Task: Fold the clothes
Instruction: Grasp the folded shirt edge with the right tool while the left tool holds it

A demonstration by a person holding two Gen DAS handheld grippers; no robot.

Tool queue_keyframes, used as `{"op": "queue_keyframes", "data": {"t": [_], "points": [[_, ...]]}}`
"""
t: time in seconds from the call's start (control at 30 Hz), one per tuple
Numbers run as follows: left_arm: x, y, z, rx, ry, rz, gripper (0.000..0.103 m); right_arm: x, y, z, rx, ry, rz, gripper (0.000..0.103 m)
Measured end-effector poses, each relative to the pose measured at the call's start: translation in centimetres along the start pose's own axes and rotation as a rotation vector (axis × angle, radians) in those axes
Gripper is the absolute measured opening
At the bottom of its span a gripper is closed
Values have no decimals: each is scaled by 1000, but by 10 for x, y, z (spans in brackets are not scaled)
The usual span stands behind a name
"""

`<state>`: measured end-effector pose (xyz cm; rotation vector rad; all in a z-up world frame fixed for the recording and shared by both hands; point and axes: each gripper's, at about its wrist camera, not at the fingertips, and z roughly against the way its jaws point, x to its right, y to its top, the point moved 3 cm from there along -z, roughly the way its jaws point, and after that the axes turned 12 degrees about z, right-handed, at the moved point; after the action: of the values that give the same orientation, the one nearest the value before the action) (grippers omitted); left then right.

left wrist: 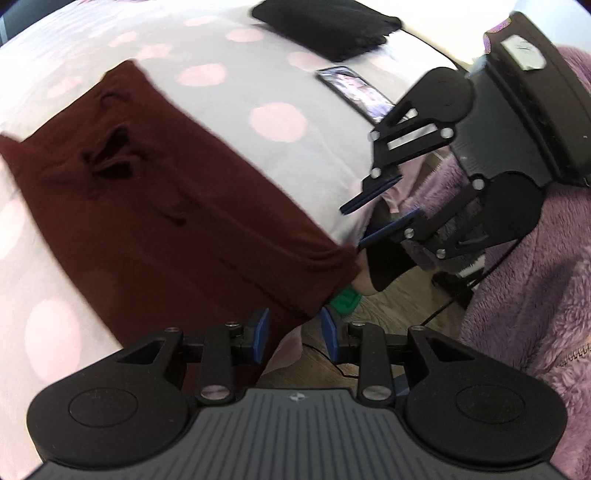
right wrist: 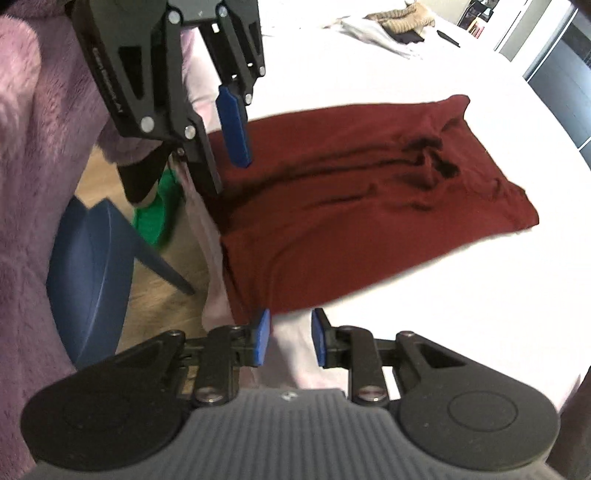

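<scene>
A dark red garment [left wrist: 166, 206] lies flat on the pink-dotted bed sheet [left wrist: 277, 122], its near hem hanging over the bed's edge. My left gripper [left wrist: 293, 332] stands open at one hem corner, with cloth showing behind the gap but no pad pressing on it. My right gripper [left wrist: 376, 216] hovers open just above the other hem corner. In the right wrist view the garment [right wrist: 351, 206] stretches away from me. There my right gripper [right wrist: 290, 334] is open over the sheet beside the hem corner, and my left gripper [right wrist: 221, 155] points down at the far corner.
A folded black cloth [left wrist: 325, 29] and a phone [left wrist: 358, 92] lie on the bed beyond the garment. A person's purple fleece [left wrist: 535, 277] fills the right. A green slipper [right wrist: 155, 210], a blue chair [right wrist: 88, 280] and wooden floor sit beside the bed. More clothes [right wrist: 399, 18] lie far off.
</scene>
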<state>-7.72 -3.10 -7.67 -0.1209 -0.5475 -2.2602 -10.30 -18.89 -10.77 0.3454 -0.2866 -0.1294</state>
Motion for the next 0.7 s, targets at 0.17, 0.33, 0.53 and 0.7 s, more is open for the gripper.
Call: {"op": "queue_keyframes", "data": {"t": [0.17,0.33,0.53,0.7], "points": [[14,8,-16,-9,-25,-53,29,-12,-8,-7,-28,15,48,27],[16,13,-35,-53,-27,-62,23,-17,-12,-25,-40,13,62,26],[5,17,-45,-75,18,-10,10,-23,-7,-31,16,-2,78,14],[-1,14,-37,-77,18,25,7,-33,-3,-21,-13,24,123,4]]}}
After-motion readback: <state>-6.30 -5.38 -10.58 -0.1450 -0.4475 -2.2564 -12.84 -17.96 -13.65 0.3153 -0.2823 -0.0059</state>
